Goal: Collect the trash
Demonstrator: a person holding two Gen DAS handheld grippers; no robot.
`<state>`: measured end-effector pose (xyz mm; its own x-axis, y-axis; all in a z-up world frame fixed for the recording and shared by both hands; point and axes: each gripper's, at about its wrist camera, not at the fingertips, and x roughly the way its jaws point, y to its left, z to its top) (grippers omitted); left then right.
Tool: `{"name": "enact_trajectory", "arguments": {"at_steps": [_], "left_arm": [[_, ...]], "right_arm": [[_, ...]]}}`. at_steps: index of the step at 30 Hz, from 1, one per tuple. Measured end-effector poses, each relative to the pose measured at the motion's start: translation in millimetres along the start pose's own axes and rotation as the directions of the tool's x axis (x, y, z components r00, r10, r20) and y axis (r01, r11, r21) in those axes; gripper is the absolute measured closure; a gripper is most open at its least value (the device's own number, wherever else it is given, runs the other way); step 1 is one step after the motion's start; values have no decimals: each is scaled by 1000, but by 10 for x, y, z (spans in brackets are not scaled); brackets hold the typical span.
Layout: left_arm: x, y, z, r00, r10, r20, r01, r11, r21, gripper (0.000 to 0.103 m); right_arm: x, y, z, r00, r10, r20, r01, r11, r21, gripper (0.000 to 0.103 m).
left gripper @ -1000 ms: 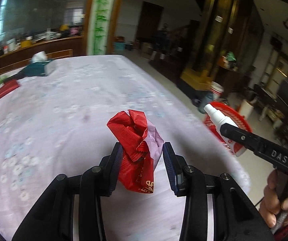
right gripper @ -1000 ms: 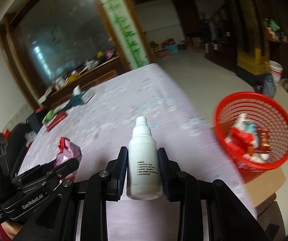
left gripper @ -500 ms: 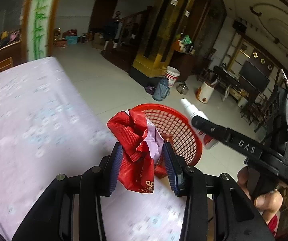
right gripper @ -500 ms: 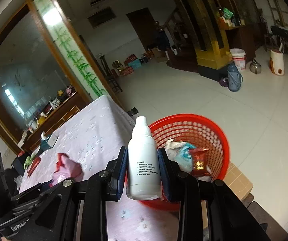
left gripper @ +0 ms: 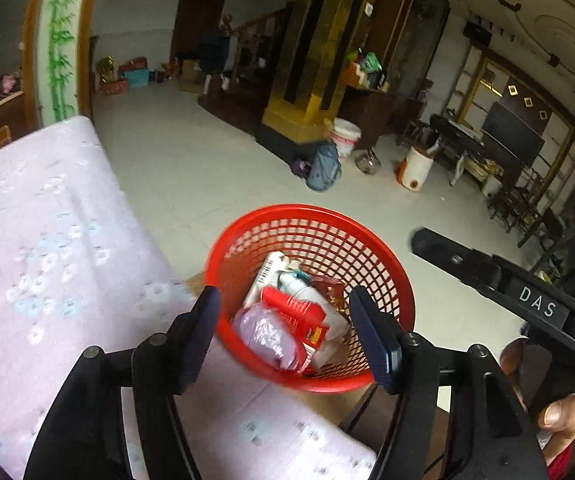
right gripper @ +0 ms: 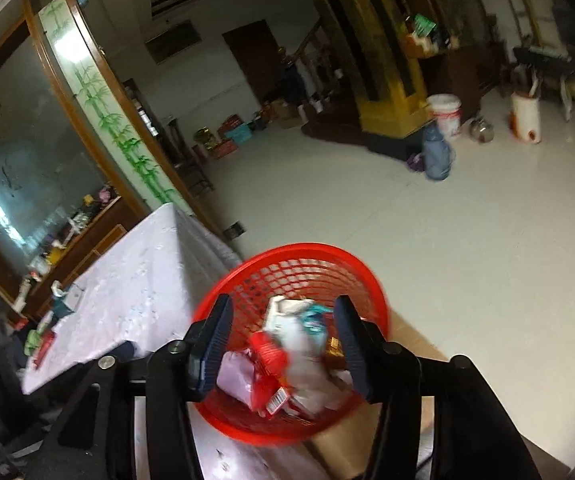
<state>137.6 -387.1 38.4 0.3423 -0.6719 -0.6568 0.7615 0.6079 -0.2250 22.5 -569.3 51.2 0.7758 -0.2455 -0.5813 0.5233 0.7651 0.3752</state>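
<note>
Two drops: both grippers are empty now; half a second ago the left one was clamped on the red wrapper and the right one on the white bottle.
Tabletop [left gripper: 39, 248]: lilac floral cloth, near part bare in both views; a few small items sit at its far end in the right view, too blurred to name.
Basket [left gripper: 311, 216]: red mesh, just off the tabletop edge, seated on a cardboard box [right gripper: 411, 340]; rim partly motion-blurred.
Left gripper [left gripper: 287, 328]: jaws wide apart, nothing between them, hanging right above the basket.
Right gripper [right gripper: 283, 344]: jaws likewise spread and empty, above the same basket from the other side.
Red wrapper [left gripper: 299, 312]: lies inside the basket on top of the pile, against a pinkish plastic bag [left gripper: 267, 334].
White bottle [left gripper: 293, 284]: seems to be the pale shape in the basket next to the wrapper; blurred, so not certain.
Task meaning: this pair of trash items looks delivered; judgement only, next is back to the tabletop for whatever is left at its far end.
Obstacles: both grippers crowd one opening, so they could knock each other or the rim on the way out.
Floor clutter: white bucket [right gripper: 445, 118] and blue jug [right gripper: 437, 156] stand well apart from the basket, no hindrance.
</note>
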Motion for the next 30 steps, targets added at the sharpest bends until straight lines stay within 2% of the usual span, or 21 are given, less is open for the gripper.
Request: {"name": "enact_trajectory", "arguments": {"at_steps": [1,3,7,12,18,23,26,30], "left_arm": [[-107,24,-45,1000,12,14,-12,1000,1,27],[-309,83,-149,999,30,42,-30,1000,8,19],[-686,172,-361,988,119,95,-124,991,47,16],[-1181,318,-837,973,173,150,-181,983,41,8],[-1519,383,-1354,927,316,200,-324,946,7,4],[-1604,384,-1590,865,455,211,-463,886,-14,2],[-1618,365,-1649,851,484,205,-493,870,-6,1],[-1638,394,-1697,844,503,188,-508,861,-22,1]], "right_arm": [[-82,30,-60,999,-36,13,36,999,-14,33],[-237,136,-185,993,-110,45,112,992,-50,25],[-520,394,-527,972,-207,110,220,967,-126,13],[-766,578,-973,953,-266,142,286,947,-144,11],[-903,707,-1309,933,-314,174,344,921,-184,10],[-989,825,-1436,926,-319,203,360,907,-217,10],[-997,890,-1465,927,-313,204,357,905,-231,10],[-964,992,-1500,929,-308,207,354,901,-249,10]]}}
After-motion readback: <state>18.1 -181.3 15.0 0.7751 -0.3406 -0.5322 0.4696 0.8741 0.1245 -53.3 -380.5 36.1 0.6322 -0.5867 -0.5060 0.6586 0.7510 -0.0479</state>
